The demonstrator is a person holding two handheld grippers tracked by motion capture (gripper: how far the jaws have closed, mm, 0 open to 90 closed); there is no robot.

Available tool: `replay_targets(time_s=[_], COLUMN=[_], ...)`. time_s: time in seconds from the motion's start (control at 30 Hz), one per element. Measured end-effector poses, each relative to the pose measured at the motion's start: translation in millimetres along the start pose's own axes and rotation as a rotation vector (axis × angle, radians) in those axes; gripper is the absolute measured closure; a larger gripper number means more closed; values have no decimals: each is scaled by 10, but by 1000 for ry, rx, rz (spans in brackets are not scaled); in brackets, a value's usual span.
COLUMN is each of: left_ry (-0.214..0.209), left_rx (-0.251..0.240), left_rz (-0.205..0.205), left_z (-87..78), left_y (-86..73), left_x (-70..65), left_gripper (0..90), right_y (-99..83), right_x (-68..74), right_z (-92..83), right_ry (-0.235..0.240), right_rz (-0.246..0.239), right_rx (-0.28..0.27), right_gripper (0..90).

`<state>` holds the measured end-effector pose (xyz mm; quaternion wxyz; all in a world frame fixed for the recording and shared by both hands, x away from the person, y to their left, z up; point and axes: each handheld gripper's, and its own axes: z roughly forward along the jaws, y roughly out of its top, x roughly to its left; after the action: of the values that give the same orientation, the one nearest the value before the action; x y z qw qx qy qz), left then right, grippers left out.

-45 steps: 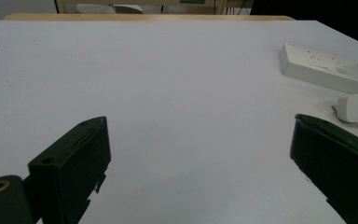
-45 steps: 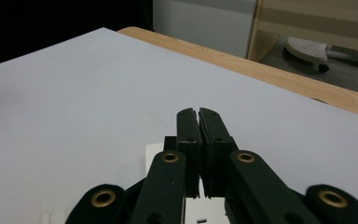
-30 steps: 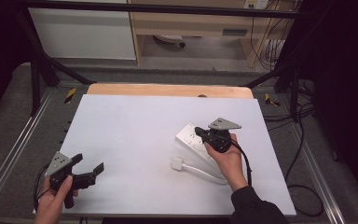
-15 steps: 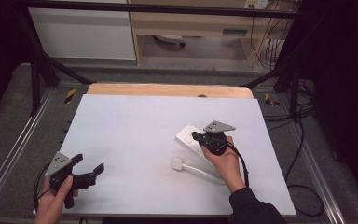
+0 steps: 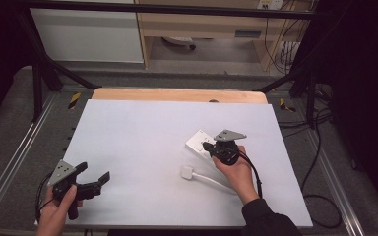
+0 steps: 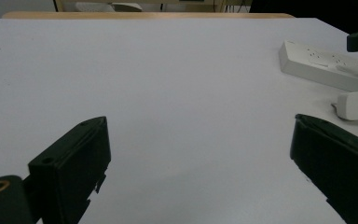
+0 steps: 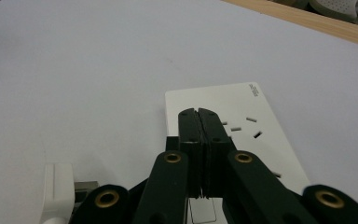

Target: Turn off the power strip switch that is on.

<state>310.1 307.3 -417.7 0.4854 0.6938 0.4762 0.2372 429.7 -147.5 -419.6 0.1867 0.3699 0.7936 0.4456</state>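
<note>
Right gripper view: 2 jaws of the right gripper clenched on nothing above the power strip at table centre-right, plug just beside, left gripper released far off, likely to shove the loose strip sideways.

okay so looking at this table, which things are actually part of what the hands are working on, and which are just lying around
Likely in use:
power strip, under the shut right gripper
white plug with its cable, beside it
left gripper, open, waiting apart

Just around:
floor cables
table frame
wooden board
</note>
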Motion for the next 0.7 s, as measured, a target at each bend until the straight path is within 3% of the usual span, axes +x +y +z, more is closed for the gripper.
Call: replay_targets(time_s=[0.7], left_ry=[-2], left_rx=[0], left_rz=[0], left_z=[5], left_y=[-1], left_x=[-5], left_gripper=[51], right_y=[-70], right_x=[-5], right_z=[53], right_ry=[3], right_rz=[10], right_rx=[68], right_gripper=[888])
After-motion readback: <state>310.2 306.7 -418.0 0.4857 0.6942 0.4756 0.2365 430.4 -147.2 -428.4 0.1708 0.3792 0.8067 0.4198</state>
